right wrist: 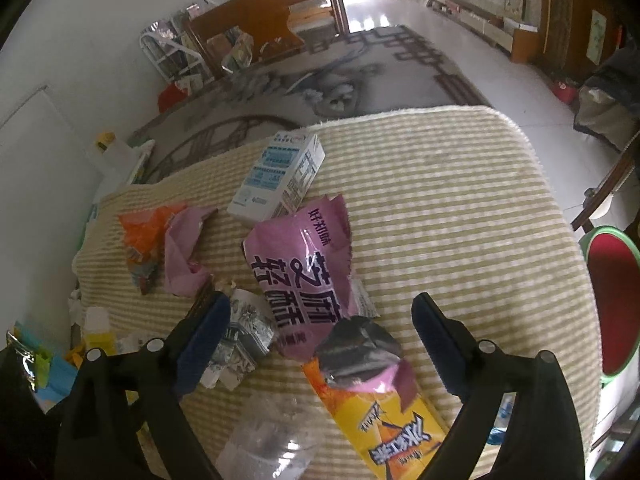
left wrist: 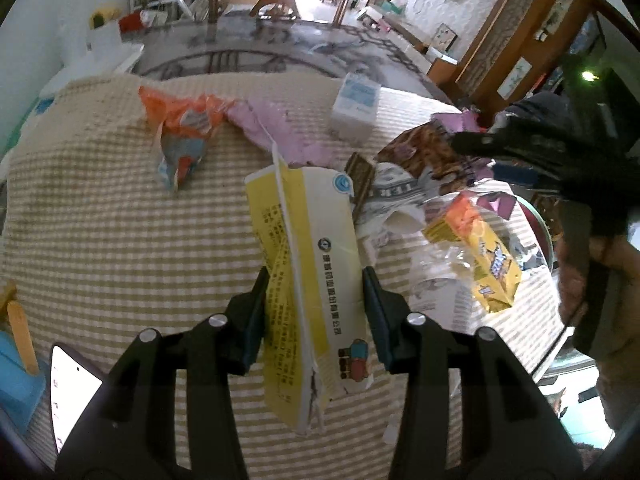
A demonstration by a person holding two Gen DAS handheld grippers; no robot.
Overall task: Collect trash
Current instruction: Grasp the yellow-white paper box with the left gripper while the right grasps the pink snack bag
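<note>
Yellow-and-white flattened carton [left wrist: 308, 280] held between the fingers of the left gripper [left wrist: 316, 312], pads pressed on both of its long edges, clear of the striped cloth on the desk [left wrist: 120, 240]. Long axis runs straight out along the fingers, far end pointing away toward the middle of the desk, torn near end hanging below the grip. No further grasp needed on that side; judged ready for carrying off.

Remaining litter lies mostly toward the right gripper [right wrist: 320, 336]. Fingers there spread wide, nothing between the pads. Directly beneath and ahead: yellow-orange wrapper [right wrist: 384, 420] with a torn dark end, long axis roughly in line with the fingers, slightly slanted, lying between them in view. Pink snack bag [right wrist: 304, 276] just beyond, overlapping it. Crumpled grey paper [right wrist: 240, 332] beside the left finger of that gripper. Clear plastic bottle [right wrist: 268, 440] at the lower edge, close in.

Farther off: blue-and-white carton [right wrist: 280, 176], pink torn bag [right wrist: 184, 252] and orange wrapper [right wrist: 144, 240], nearer the left side.

Judgement: yellow-orange wrapper nearest to the right fingers; straight descent should suffice, with risk of catching the pink snack bag too.
</note>
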